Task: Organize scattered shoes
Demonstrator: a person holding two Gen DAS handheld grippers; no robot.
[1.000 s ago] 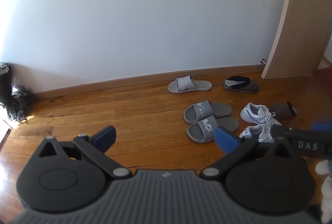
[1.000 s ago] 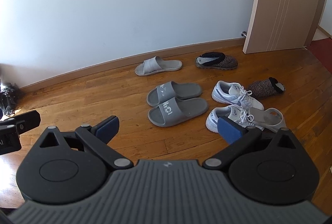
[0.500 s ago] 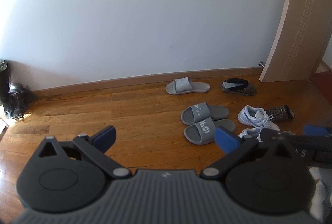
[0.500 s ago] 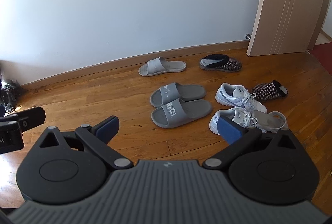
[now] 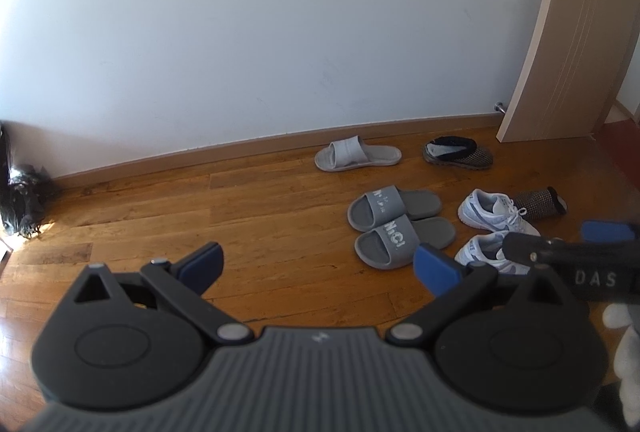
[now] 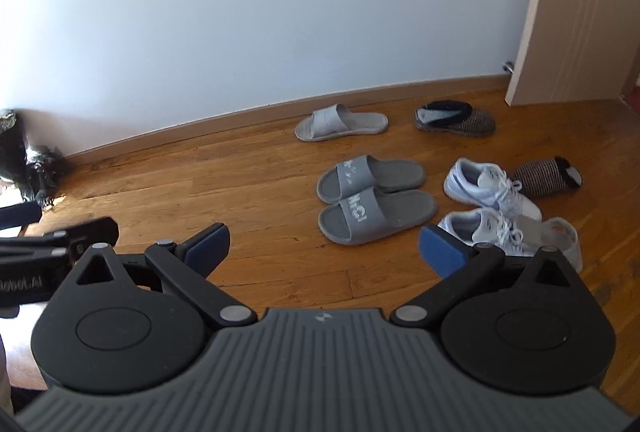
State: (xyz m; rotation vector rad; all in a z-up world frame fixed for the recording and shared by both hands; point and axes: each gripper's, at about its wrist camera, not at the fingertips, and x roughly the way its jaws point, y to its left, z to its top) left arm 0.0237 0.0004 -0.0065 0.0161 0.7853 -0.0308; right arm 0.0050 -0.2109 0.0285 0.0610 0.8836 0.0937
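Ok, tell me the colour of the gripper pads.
Blue pads, clearest in the right wrist view.

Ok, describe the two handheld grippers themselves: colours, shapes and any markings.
The two look alike. The left gripper has a grey ribbed body with a small white logo, two round black discs, black linkage arms with silver pivots, and blue fingertip pads. The right gripper shows the same build. Seen side-on, the right one bears white letters "DAS"; the left one's side lettering is too blurred to read.
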